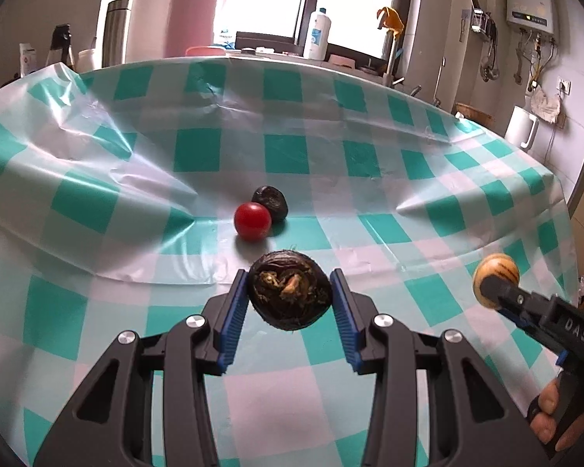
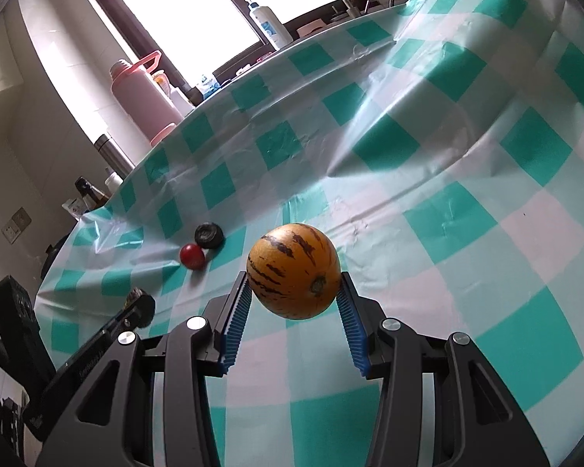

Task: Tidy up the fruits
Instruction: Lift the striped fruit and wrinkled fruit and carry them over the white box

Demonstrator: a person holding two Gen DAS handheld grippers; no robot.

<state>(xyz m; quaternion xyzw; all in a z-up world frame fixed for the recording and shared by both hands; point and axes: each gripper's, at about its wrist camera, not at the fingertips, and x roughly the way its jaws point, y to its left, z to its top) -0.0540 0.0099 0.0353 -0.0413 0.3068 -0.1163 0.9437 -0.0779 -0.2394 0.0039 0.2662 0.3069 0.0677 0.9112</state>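
Fruits are split between the surface (image 1: 97, 202) and the two tongs. Farthest left in the left wrist view, a red cherry tomato (image 1: 252, 221) sits on the green-and-white checked plastic cloth, touching a dark wrinkled fruit (image 1: 270, 202) just behind it to the right. Nearer the camera, the left tongs (image 1: 290, 297) pinch a second dark, round fruit (image 1: 288, 295) between blue ribbed pads (image 1: 233, 311), holding it clear of the cloth with its rough, fibrous face turned toward the lens. At the right edge of that view, the right tongs (image 1: 490, 286) come in from the side, closed on an orange striped fruit (image 1: 496, 272), with fingers of a hand (image 1: 553, 420) visible low in the corner.

From the right wrist view, the tomato (image 2: 192, 256) and wrinkled fruit (image 2: 209, 235) lie together at the left, well apart from the orange striped fruit (image 2: 294, 270), which is gripped on both sides by the right tongs (image 2: 294, 299) above the cloth.
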